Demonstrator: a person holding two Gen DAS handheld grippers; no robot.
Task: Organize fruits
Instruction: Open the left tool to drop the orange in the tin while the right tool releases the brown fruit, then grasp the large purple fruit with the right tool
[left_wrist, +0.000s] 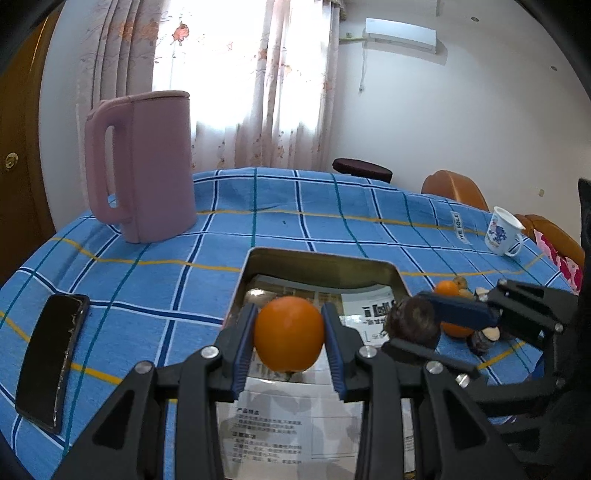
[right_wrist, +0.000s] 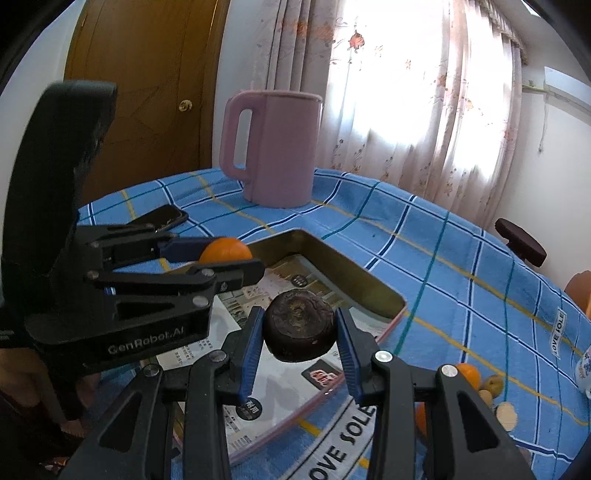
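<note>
Holding an orange (left_wrist: 289, 334) clamped between the blue pads of the left gripper (left_wrist: 290, 338), the person has it hovering above the near half of the metal tray (left_wrist: 321, 260); the right gripper (right_wrist: 300, 334) is likewise closed on a dark, wrinkled brown fruit (right_wrist: 300, 325), just beside the first and also over the tray. Doing this step well likely means lowering each fruit until it nearly rests on the printed paper lining (right_wrist: 273, 384) before the pads part — a round orange dropped from height would probably roll to the tray wall. The two grippers sit close together, so they should keep apart and set down in separate spots. More fruit (right_wrist: 469, 373) waits on the blue checked tablecloth (left_wrist: 295, 206) to the tray's right — the pink kettle (left_wrist: 147, 166), phone (left_wrist: 51, 362) and mug (left_wrist: 504, 230) stand well clear.
</note>
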